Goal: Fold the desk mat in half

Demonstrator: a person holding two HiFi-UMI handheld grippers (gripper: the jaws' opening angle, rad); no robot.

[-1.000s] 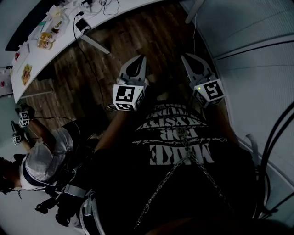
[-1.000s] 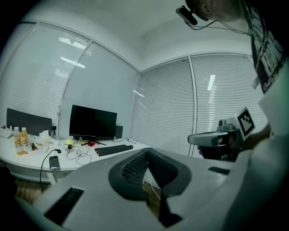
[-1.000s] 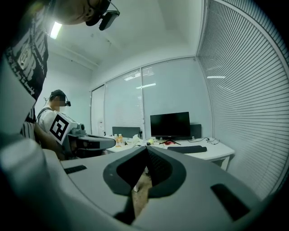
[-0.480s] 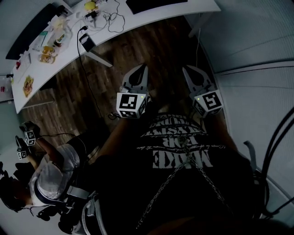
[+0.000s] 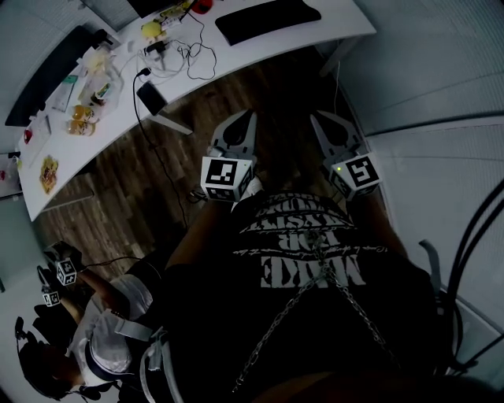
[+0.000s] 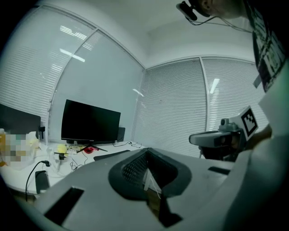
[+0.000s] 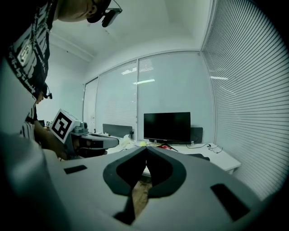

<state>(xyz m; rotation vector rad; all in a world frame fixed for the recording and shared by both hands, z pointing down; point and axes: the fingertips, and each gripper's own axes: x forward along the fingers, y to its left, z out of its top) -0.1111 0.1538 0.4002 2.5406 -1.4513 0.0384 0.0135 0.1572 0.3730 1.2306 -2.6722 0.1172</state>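
The desk mat (image 5: 268, 20) is a dark, flat rectangle lying on the white desk (image 5: 118, 102) at the top of the head view. It also shows as a dark strip in the left gripper view (image 6: 110, 154). My left gripper (image 5: 248, 115) and right gripper (image 5: 318, 116) hover side by side close to my chest, above the wooden floor (image 5: 197, 94) and well short of the desk. Both point toward the desk with jaws shut and nothing between them. The shut tips are plain in each gripper's own view: left gripper (image 6: 146, 151), right gripper (image 7: 146, 148).
A black monitor (image 6: 90, 122) stands at the back of the desk, with cables, a power brick (image 5: 151, 97) and small snack packets (image 5: 79, 118) spread along it. Another person (image 5: 102, 338) sits at lower left holding marker cubes. Window blinds (image 5: 441, 71) line the right side.
The view has tipped forward: the desk has slid further into the picture and the dark mat now shows at the top. The seated person has dropped lower. Both grippers hold their places.
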